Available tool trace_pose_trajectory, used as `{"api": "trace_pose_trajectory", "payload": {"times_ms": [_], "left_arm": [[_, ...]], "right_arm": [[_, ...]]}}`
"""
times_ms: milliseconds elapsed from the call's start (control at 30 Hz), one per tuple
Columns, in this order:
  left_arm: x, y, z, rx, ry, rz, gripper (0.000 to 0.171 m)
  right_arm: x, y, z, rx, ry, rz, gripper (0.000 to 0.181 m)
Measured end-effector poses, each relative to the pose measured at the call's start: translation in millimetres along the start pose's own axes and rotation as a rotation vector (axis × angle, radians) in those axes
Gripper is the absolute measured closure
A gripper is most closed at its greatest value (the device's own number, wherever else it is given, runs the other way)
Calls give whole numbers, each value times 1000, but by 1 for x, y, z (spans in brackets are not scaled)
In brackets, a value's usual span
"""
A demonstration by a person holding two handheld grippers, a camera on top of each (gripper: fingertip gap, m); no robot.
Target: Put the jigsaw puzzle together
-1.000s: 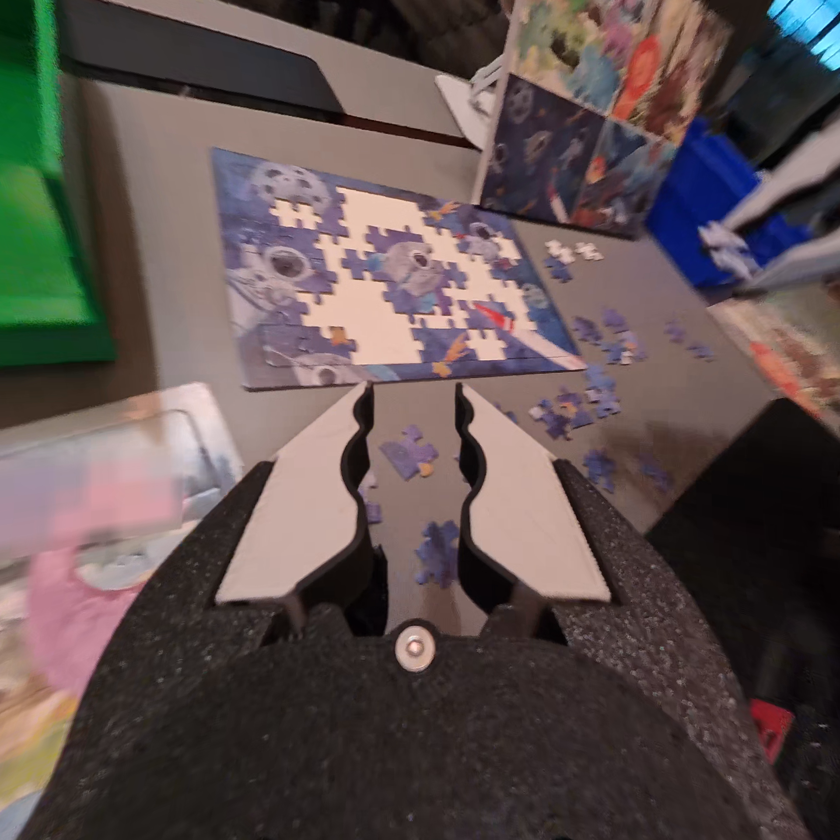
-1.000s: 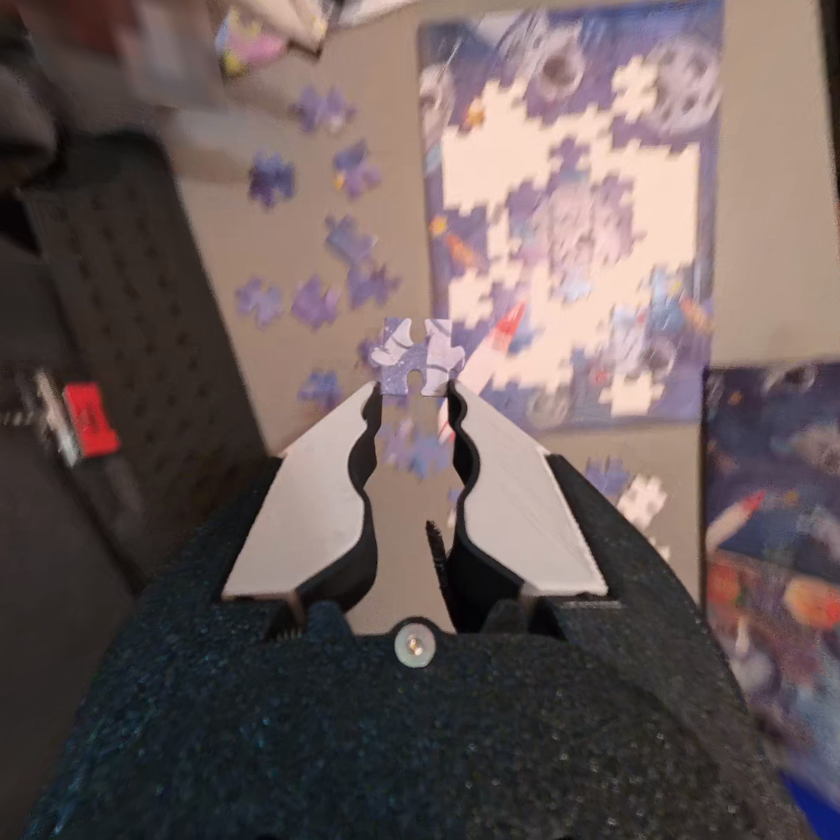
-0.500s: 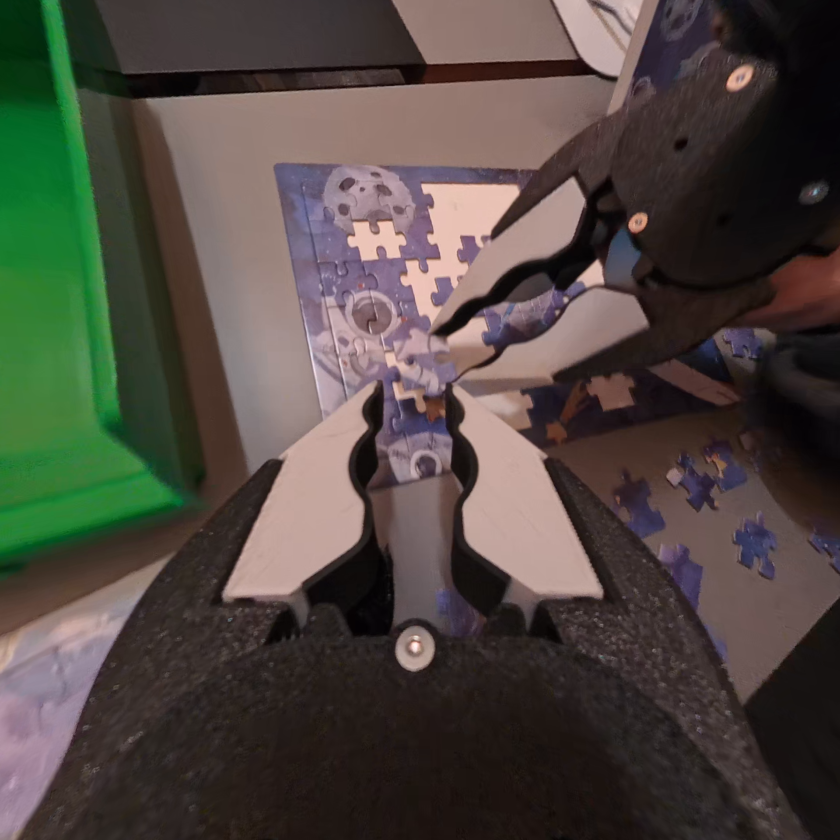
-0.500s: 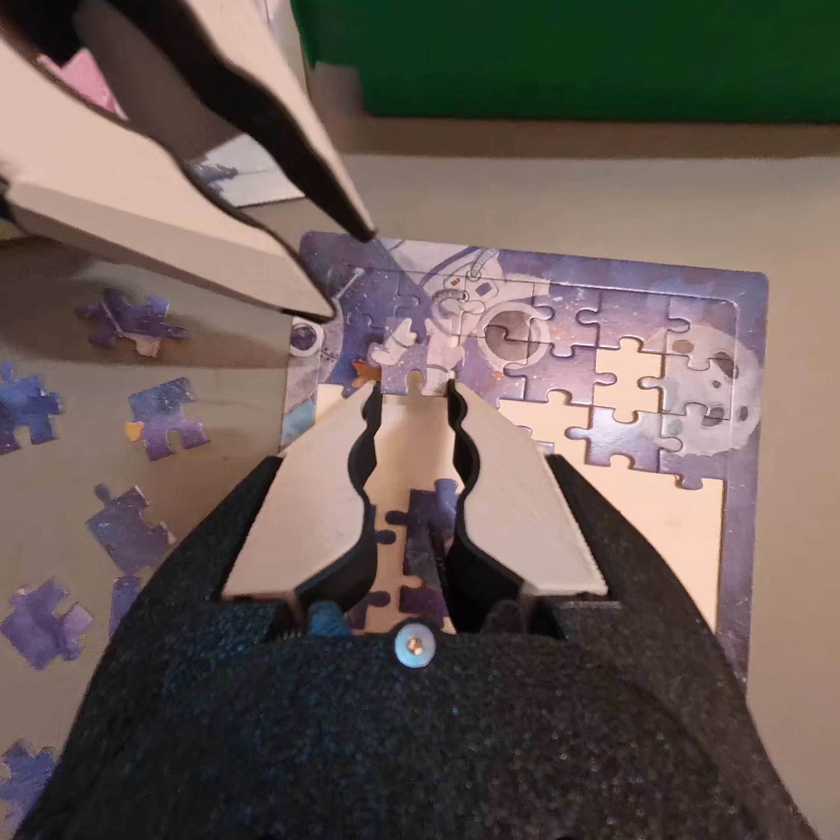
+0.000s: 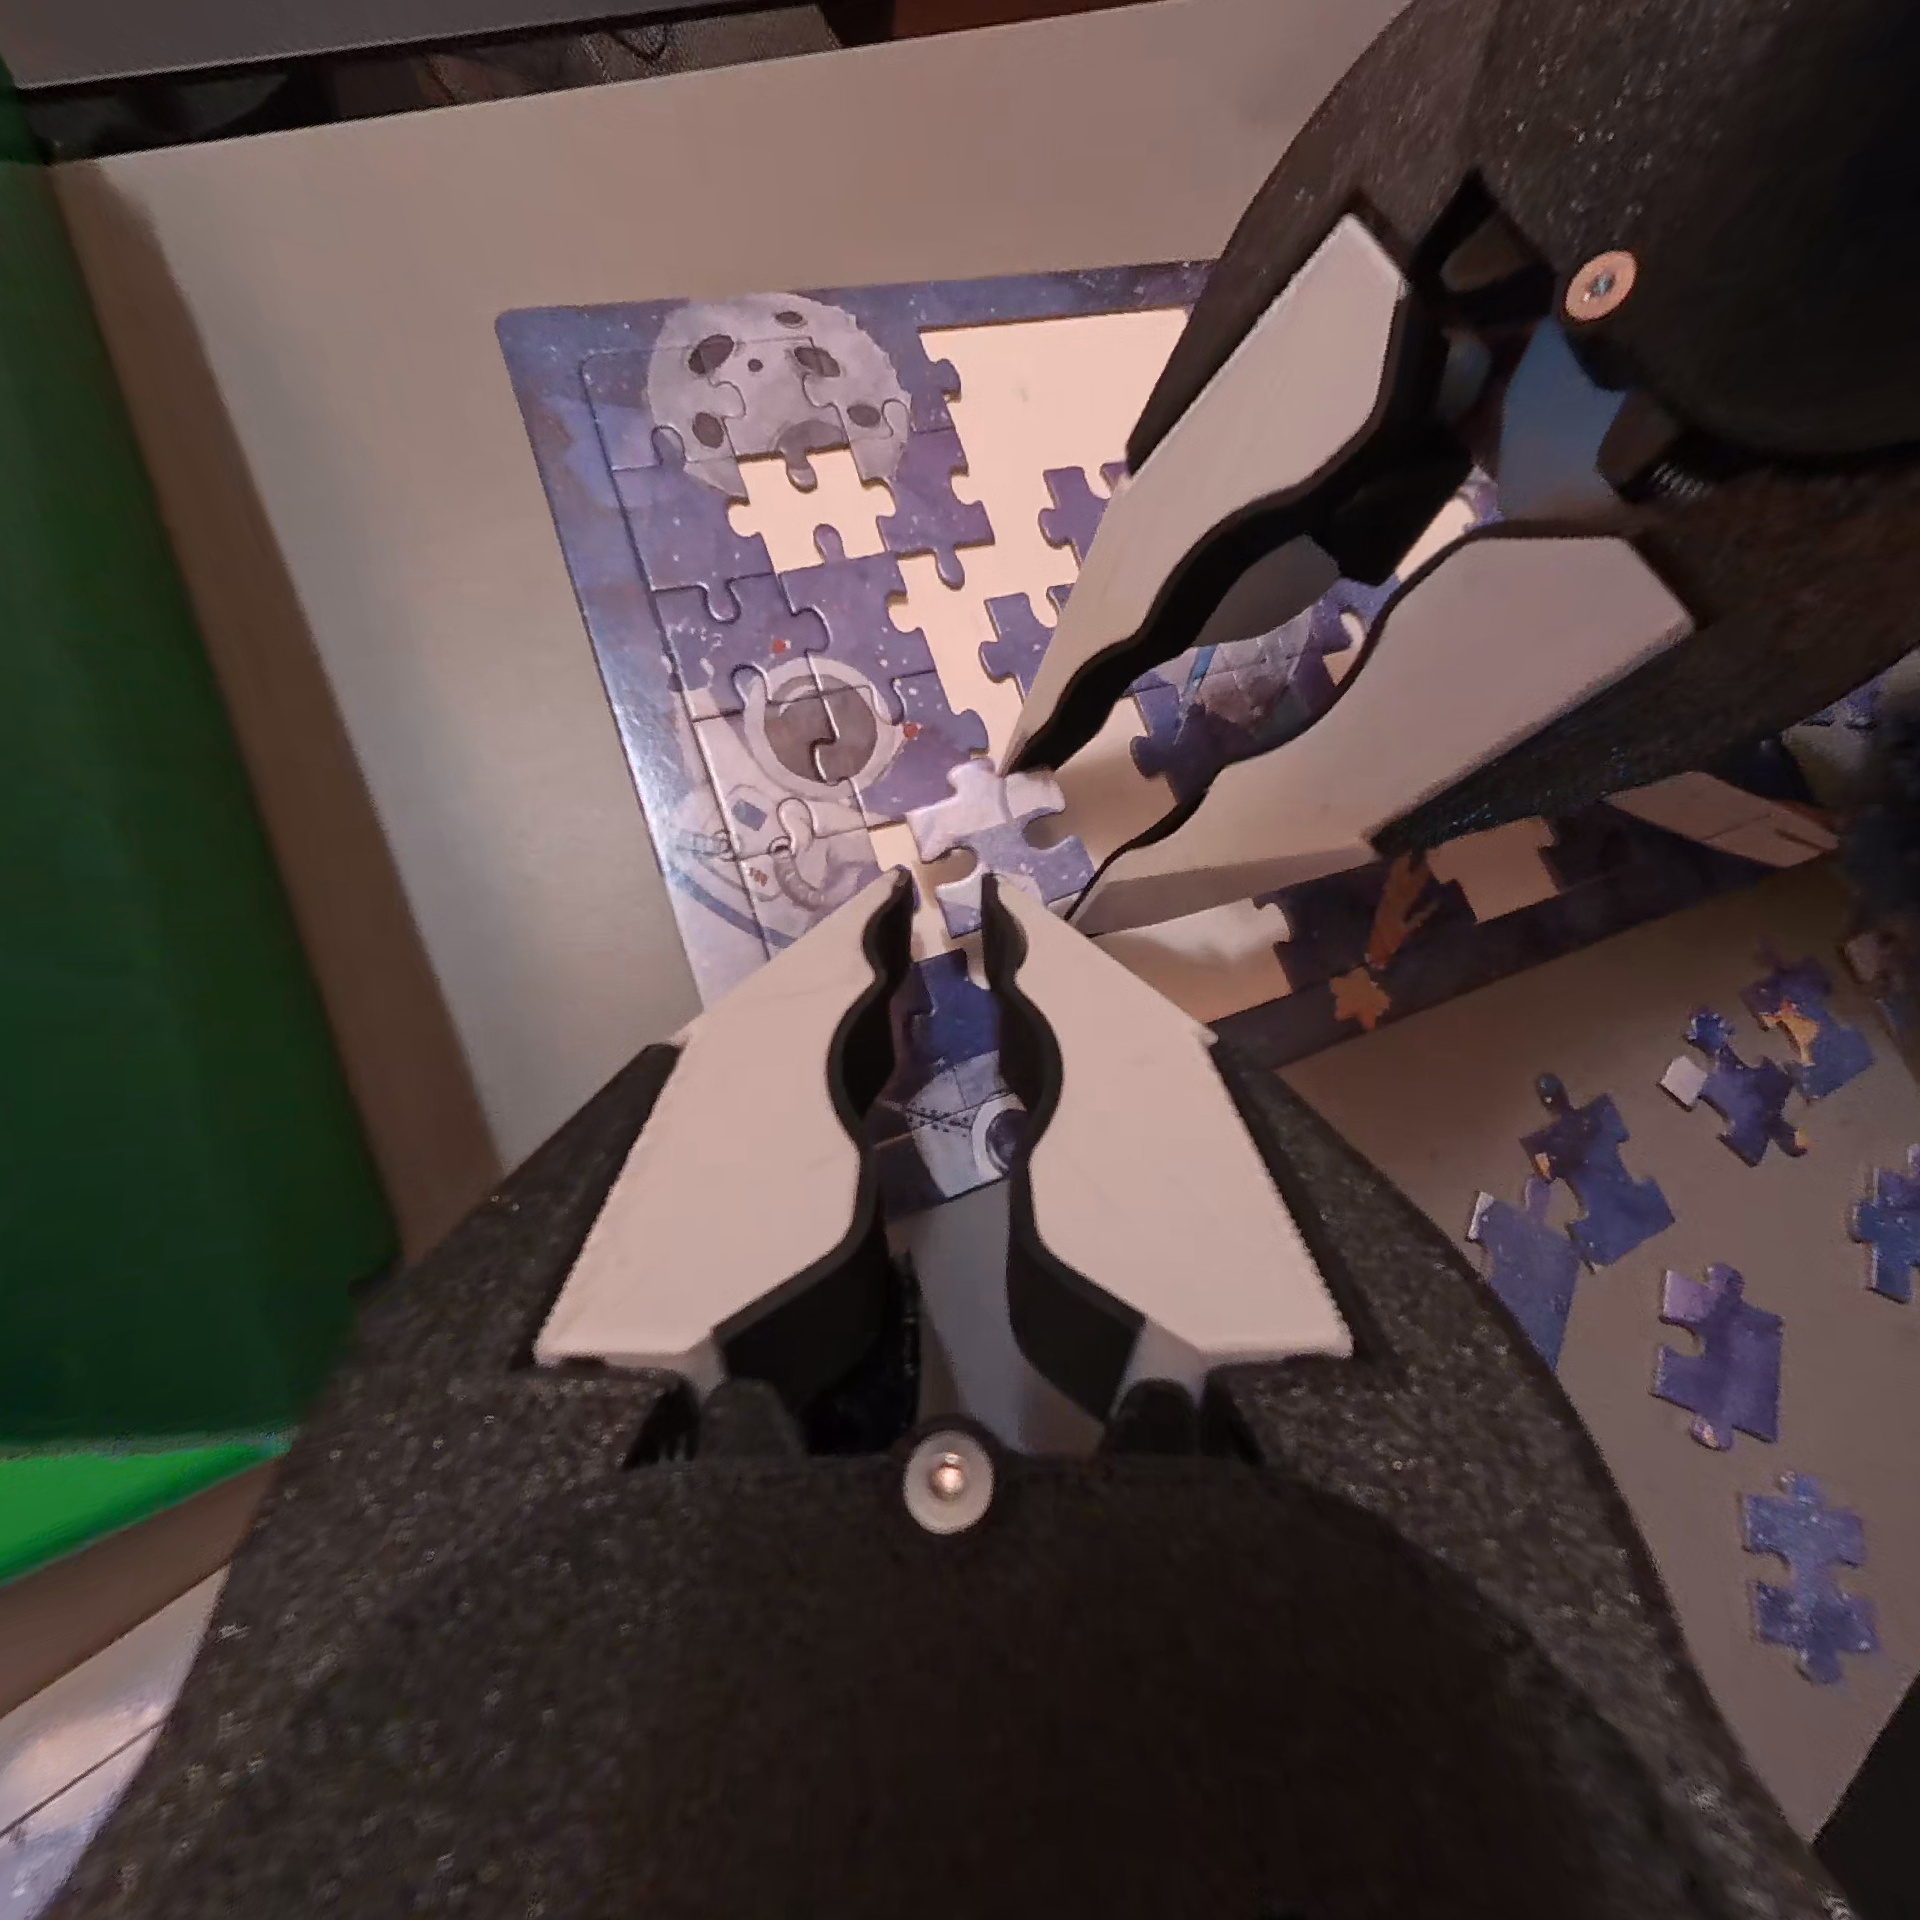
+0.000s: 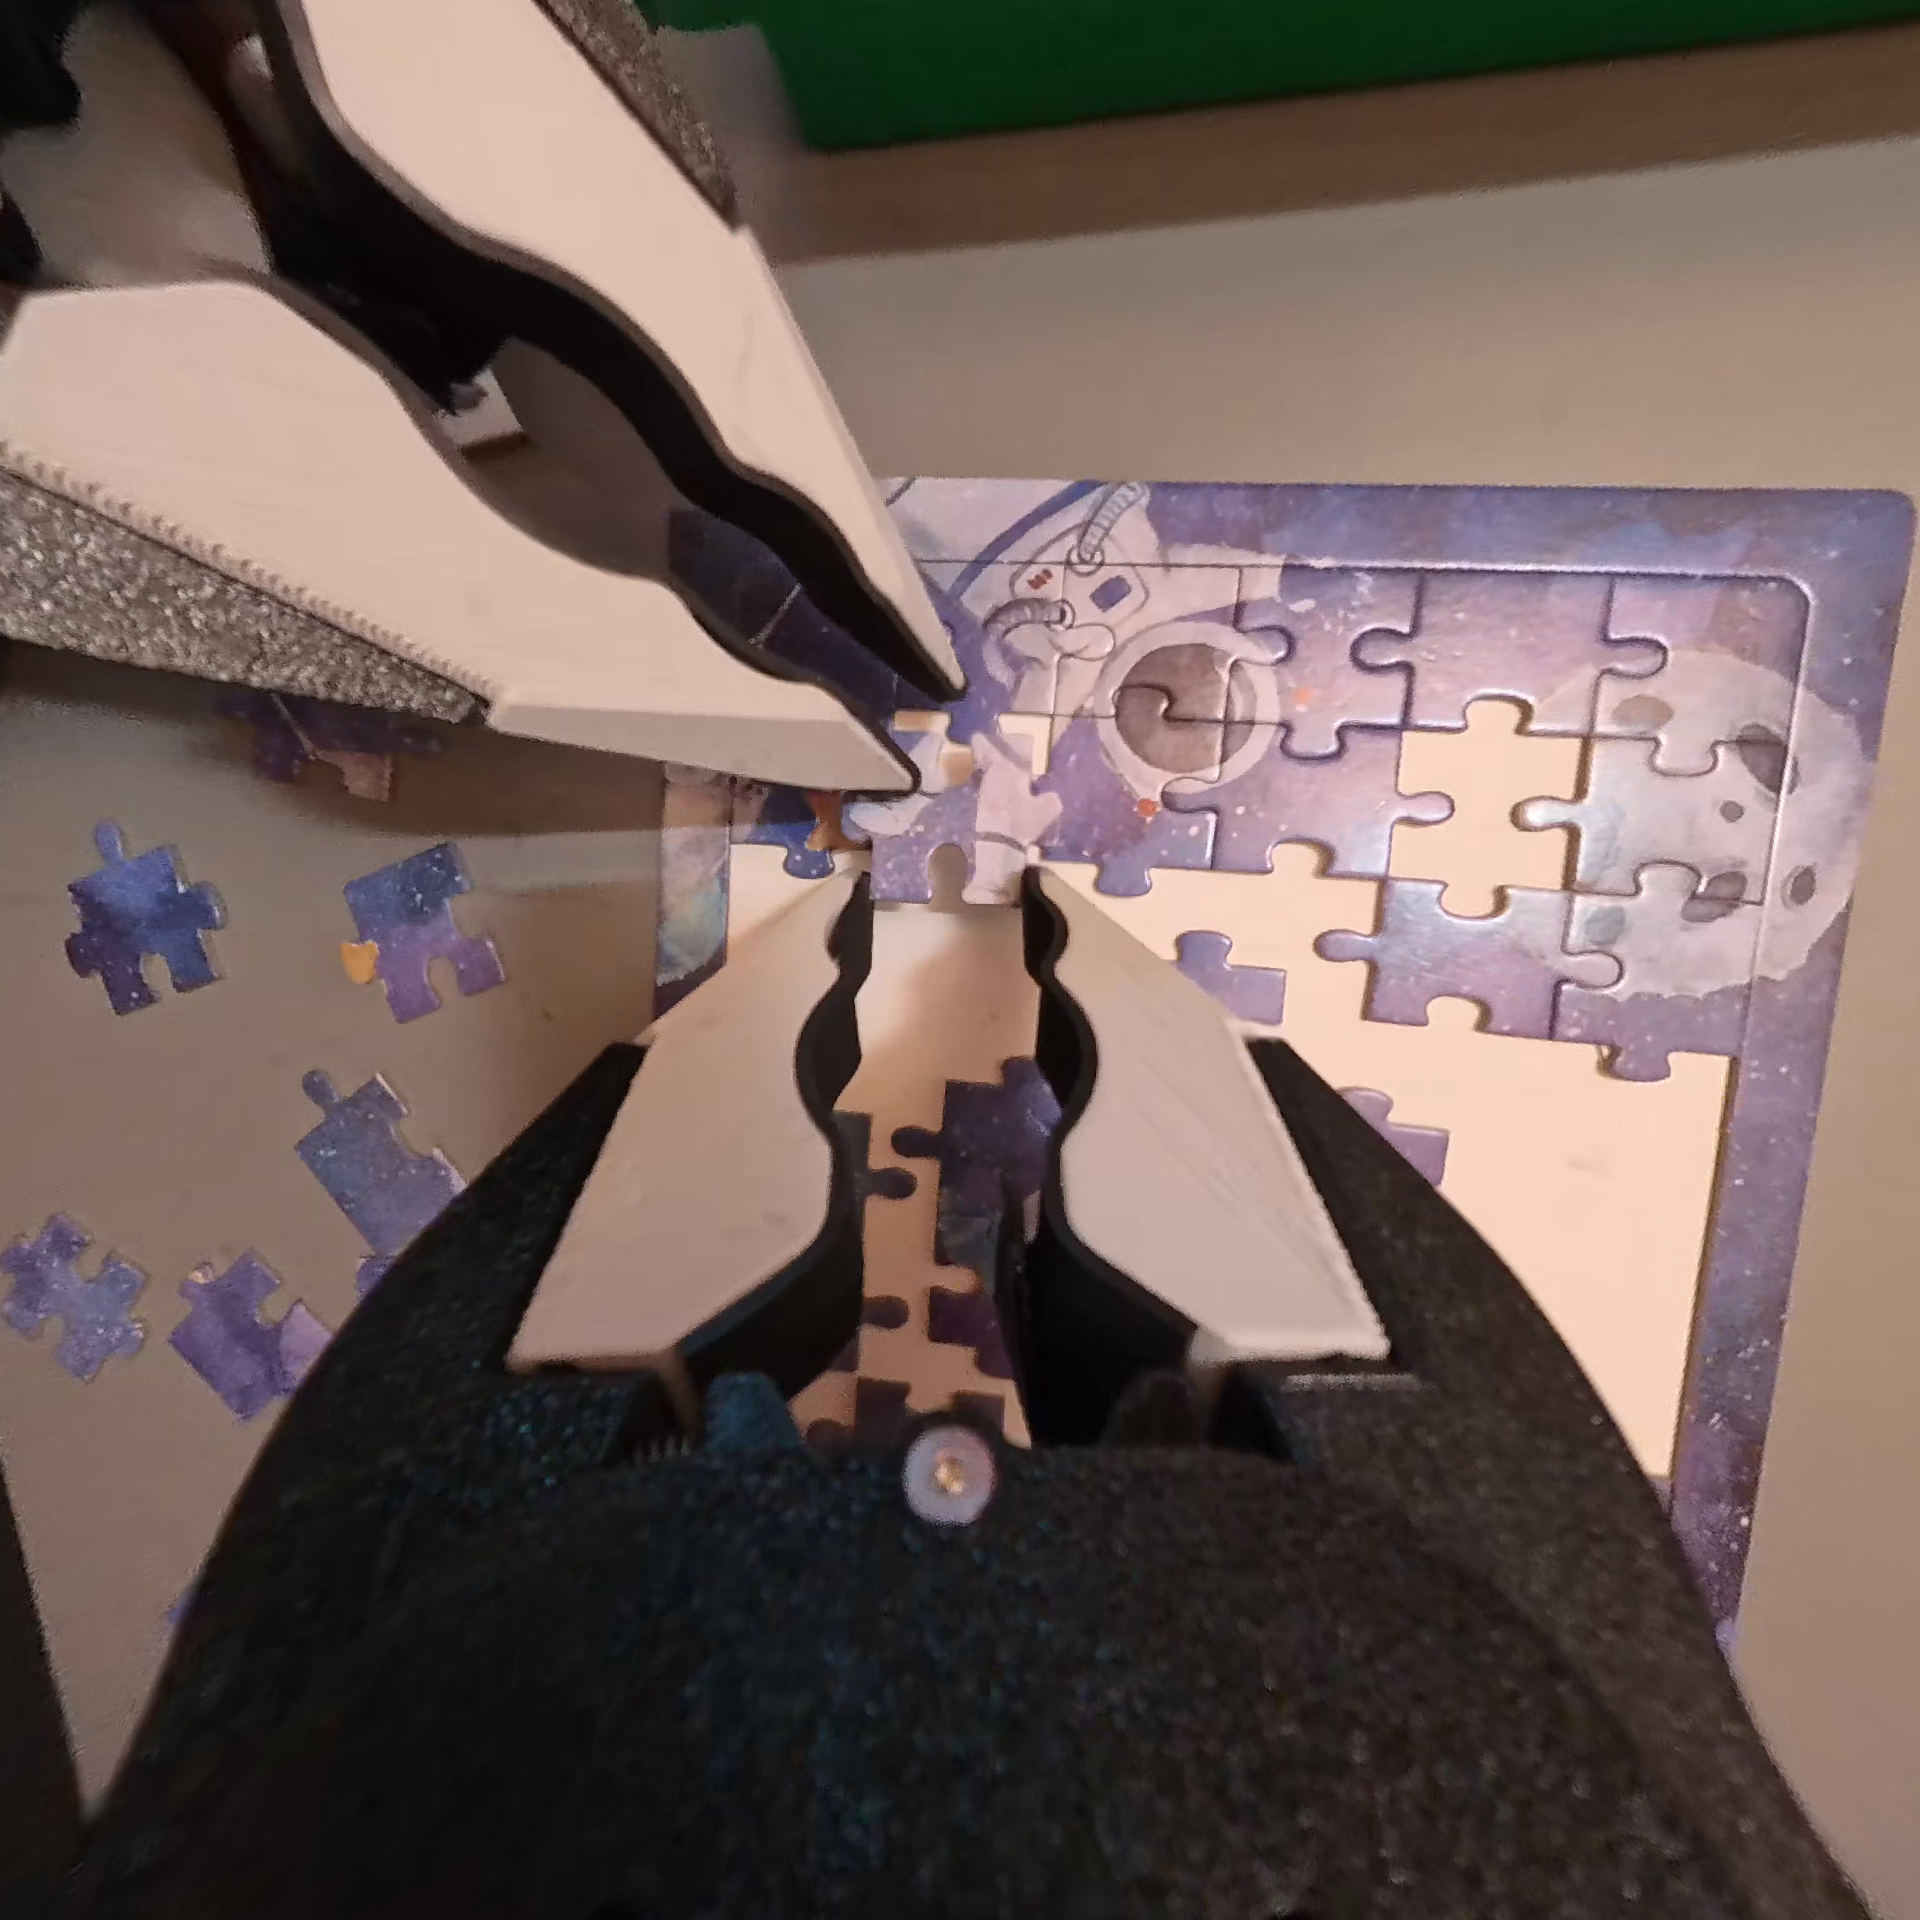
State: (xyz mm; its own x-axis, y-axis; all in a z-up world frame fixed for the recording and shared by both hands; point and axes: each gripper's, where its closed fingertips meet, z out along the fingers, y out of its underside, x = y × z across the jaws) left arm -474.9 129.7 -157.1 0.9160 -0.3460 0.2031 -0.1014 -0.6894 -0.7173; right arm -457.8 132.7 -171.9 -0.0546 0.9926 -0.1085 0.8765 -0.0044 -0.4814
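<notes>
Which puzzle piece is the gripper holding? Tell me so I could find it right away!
Find the puzzle board on the table, the blue space picture with pale gaps. Go to its astronaut corner, where both grippers' tips meet. The piece is pinched in the right gripper, by the astronaut: it is mostly whitish-lilac and not yet pressed in, unlike the fitted pieces beside it.

Loose pieces [image 5: 1714, 1340] lie right of puzzle board [image 5: 582, 499].
</notes>
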Motion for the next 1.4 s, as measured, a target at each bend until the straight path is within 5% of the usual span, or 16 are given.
{"api": "trace_pose_trajectory", "payload": {"times_ms": [1400], "left_arm": [[-19,14,-3,-4,-71,-51,171]], "right_arm": [[12,1,-6,-160,104,51,149]]}}
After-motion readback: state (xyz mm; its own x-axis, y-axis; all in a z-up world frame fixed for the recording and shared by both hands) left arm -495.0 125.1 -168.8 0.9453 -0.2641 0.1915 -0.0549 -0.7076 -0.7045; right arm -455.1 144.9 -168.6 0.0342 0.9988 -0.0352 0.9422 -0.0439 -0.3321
